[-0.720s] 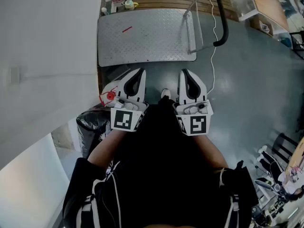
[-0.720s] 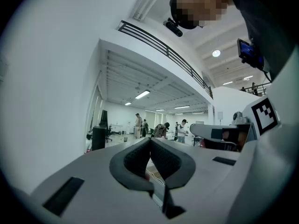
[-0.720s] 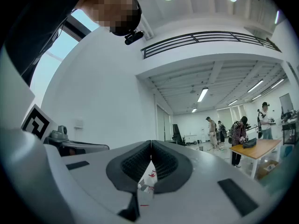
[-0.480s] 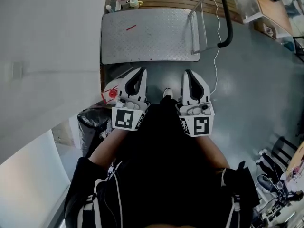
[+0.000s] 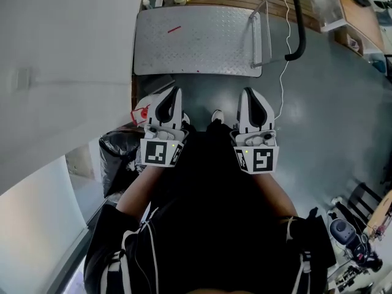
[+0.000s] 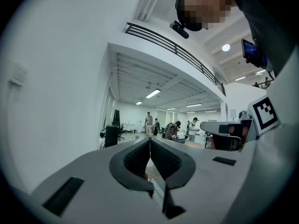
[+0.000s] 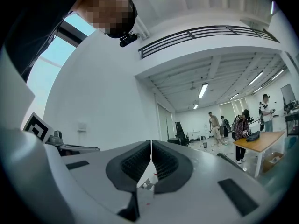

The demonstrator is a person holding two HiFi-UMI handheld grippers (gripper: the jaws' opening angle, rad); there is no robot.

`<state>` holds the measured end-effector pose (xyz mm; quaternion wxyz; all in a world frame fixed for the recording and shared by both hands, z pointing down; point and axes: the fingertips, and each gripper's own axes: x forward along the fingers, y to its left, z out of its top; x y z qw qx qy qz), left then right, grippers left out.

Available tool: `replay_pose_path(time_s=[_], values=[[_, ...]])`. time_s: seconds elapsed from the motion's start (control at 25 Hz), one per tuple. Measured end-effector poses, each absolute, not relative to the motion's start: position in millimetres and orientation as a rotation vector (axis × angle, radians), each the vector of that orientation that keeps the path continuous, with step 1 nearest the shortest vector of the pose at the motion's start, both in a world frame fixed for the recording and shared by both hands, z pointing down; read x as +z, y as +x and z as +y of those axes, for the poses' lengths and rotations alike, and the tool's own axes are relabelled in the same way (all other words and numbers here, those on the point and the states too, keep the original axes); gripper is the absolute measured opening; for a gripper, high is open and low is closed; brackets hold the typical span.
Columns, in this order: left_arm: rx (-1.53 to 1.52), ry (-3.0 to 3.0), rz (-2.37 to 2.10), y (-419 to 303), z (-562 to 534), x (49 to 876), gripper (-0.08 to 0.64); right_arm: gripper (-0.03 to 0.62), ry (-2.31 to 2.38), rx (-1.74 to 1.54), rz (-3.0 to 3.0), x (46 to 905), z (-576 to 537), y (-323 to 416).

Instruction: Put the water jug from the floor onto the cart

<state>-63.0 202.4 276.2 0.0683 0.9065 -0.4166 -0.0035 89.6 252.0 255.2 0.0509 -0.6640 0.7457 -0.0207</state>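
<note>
we hold both tools level and side by side over the grey floor (image 5: 324, 121), pointing toward the flat cart with a diamond-plate metal deck (image 5: 202, 41). the left tool (image 5: 175, 94) has its jaws pressed together, and in the left gripper view the dark ribbed pads meet at the tip with nothing between them. the right tool (image 5: 248, 94) is the same, jaws together and gripping nothing.

what we take for the water jug, a whitish container with a red cap (image 5: 142, 110), sits on the floor by the white wall (image 5: 61, 72). it is just left of the left tool and partly hidden behind it, and a black plastic bag (image 5: 119, 155) lies near it. neither tool touches it, and it is apart from the cart.

a short red mark (image 5: 174, 29) lies on the cart's deck. the cart's black tubular handle (image 5: 298, 23) rises at the right end of the deck in the head view. a thin white cable (image 5: 283, 78) runs down beside the handle toward the floor.
</note>
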Motion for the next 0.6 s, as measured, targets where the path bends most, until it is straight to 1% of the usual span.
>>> replay_pose_path(time_s=[0.44, 0.6], values=[[0.052, 2.645, -1.449, -65.4, 209.8, 285.0, 0.018, 0.019, -1.904, -0.08, 2.34, 262.2, 252.8, 113.0], [-0.001, 2.646, -1.437, -55.1, 217.4, 284.9, 0.018, 0.02, -1.934, -0.095, 2.323, 272.4, 257.3, 137.8]])
